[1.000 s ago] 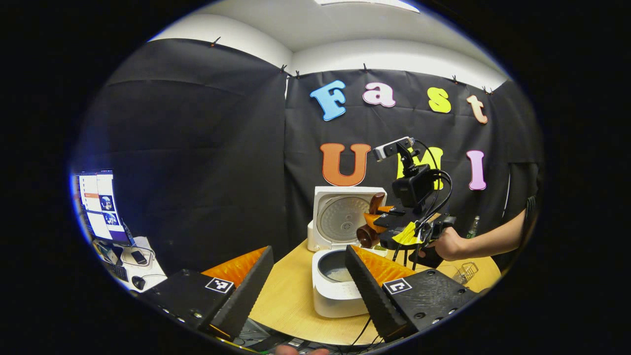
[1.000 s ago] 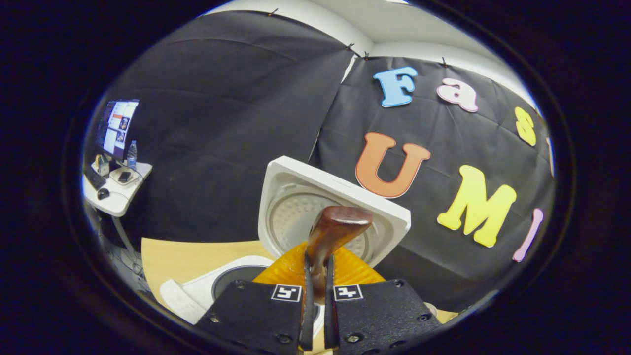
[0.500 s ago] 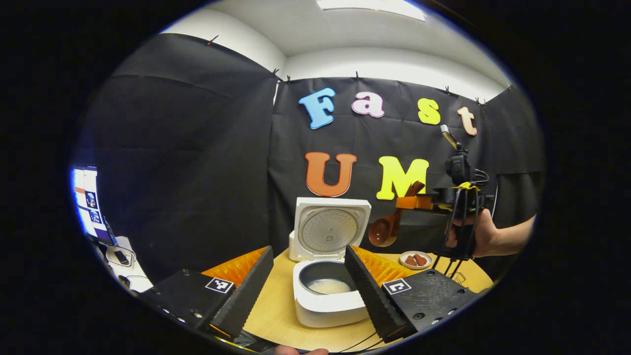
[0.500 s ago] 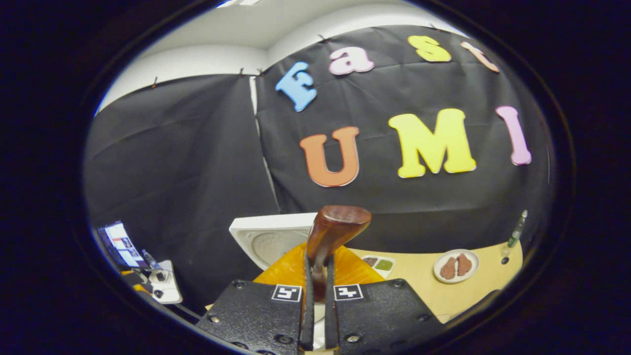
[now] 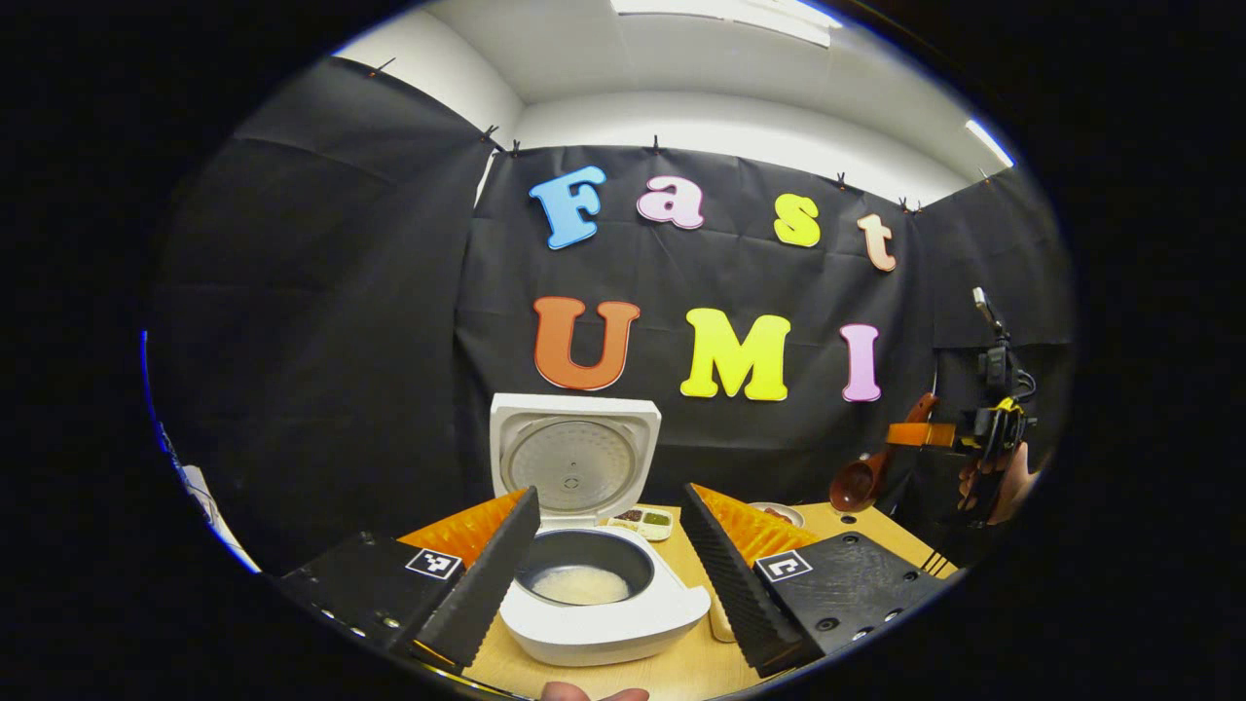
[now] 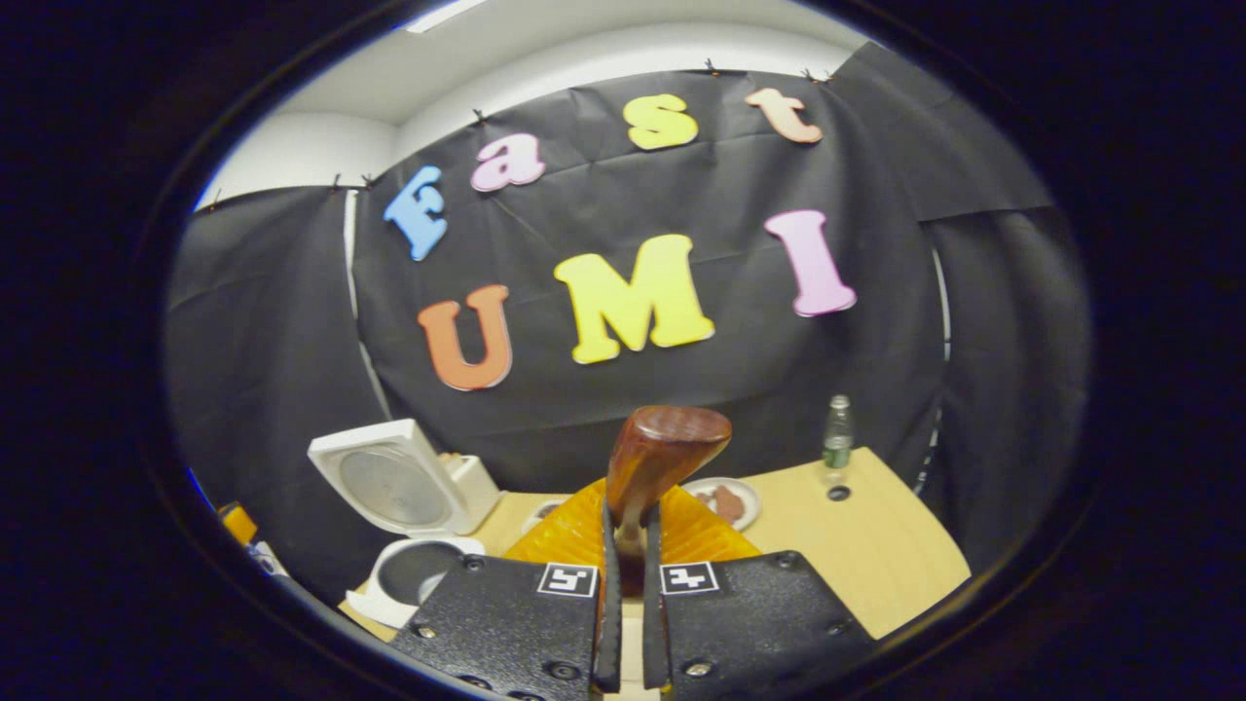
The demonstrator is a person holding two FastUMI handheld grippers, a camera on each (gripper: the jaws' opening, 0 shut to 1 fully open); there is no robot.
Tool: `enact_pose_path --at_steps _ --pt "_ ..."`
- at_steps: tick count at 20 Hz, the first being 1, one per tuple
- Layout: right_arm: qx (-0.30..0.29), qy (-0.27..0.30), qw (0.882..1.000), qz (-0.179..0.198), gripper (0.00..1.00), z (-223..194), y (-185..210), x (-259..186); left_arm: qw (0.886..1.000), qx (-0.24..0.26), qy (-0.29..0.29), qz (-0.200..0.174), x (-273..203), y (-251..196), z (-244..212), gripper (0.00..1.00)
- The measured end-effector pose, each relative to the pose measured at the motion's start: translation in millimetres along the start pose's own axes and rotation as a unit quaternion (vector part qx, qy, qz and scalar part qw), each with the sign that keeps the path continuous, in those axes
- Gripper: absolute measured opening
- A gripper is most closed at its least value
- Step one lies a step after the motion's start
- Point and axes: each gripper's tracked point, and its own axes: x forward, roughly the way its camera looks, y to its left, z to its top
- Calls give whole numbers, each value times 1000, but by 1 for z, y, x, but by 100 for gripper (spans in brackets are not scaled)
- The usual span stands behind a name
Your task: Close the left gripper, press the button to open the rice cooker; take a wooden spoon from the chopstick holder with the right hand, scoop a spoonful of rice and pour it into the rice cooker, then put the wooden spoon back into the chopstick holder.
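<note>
The white rice cooker (image 5: 604, 623) stands open on the wooden table, its lid (image 5: 574, 458) upright and white rice (image 5: 582, 584) in the pot. My left gripper (image 5: 608, 560) is open, its fingers framing the cooker from above. My right gripper (image 6: 625, 574) is shut on the wooden spoon (image 6: 657, 453), whose bowl sticks up past the fingers. In the left gripper view, the right gripper (image 5: 920, 435) hangs at the far right above the table, held by a hand (image 5: 1012, 477), with the wooden spoon (image 5: 861, 482) pointing down-left. The open rice cooker (image 6: 409, 526) sits low left in the right gripper view.
A small dish of condiments (image 5: 647, 523) lies behind the cooker. A plate with brown food (image 6: 725, 501) and a green bottle (image 6: 837, 433) stand on the table (image 6: 876, 545) toward the right. The booth's black cloth walls close off the back and sides.
The right gripper carried the spoon away from above the cooker, rightward across the table. The left gripper view swung so the cooker now sits between its fingers.
</note>
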Motion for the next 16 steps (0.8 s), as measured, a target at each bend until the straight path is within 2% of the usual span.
enact_pose_path --at_steps 3,4,8,14,16 --pt "4 31 998 -50 8 -30 -52 4 1000 2 6 -14 14 -10 -7 94" --pt "-1 42 997 -64 11 -43 -68 9 1000 6 7 -16 19 -12 -8 94" --pt "-23 86 992 -91 10 -90 -104 30 1000 4 17 -3 32 -5 -12 94" --pt "-76 130 986 -71 11 -140 -107 54 999 -7 34 10 38 -4 -26 94" --pt "-77 142 985 -68 11 -155 -108 63 999 -8 43 16 37 -5 -30 94"
